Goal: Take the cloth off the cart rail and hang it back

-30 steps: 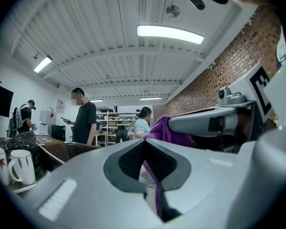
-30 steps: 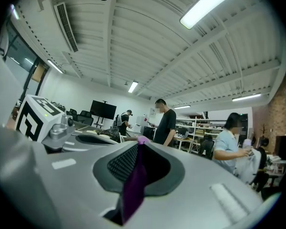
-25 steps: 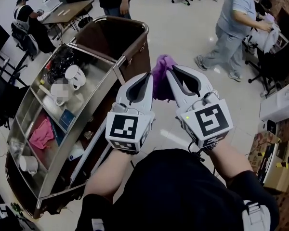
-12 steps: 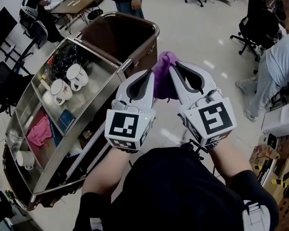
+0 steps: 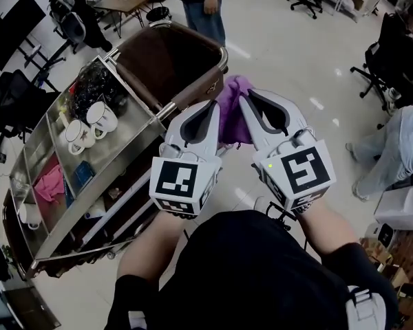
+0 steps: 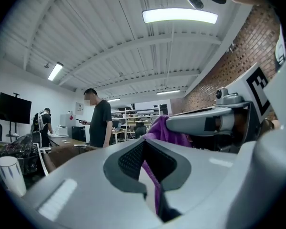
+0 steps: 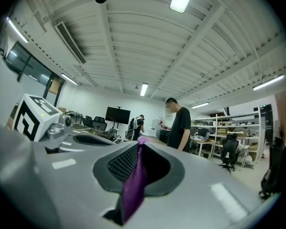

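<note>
A purple cloth (image 5: 233, 108) is bunched between my two grippers, held up in the air to the right of the cart. My left gripper (image 5: 208, 107) is shut on one part of the cloth (image 6: 158, 175), which runs as a thin purple strip between its jaws. My right gripper (image 5: 251, 105) is shut on another part of the cloth (image 7: 135, 185), a purple fold pinched between its jaws. The two grippers stand side by side, tips nearly touching. The cart rail (image 5: 134, 194) runs along the near side of the steel cart (image 5: 124, 160), below and left of my grippers.
The cart carries white mugs (image 5: 89, 124), a pink cloth (image 5: 49, 183) and a brown bag (image 5: 172, 60) at its far end. A person in black (image 5: 201, 5) stands beyond the cart. Another person (image 5: 392, 153) is at the right, near office chairs (image 5: 392, 60).
The view has swung so the cart sits further left and lower. The person in grey has shifted to the right edge. Both grippers keep their hold on the purple cloth.
</note>
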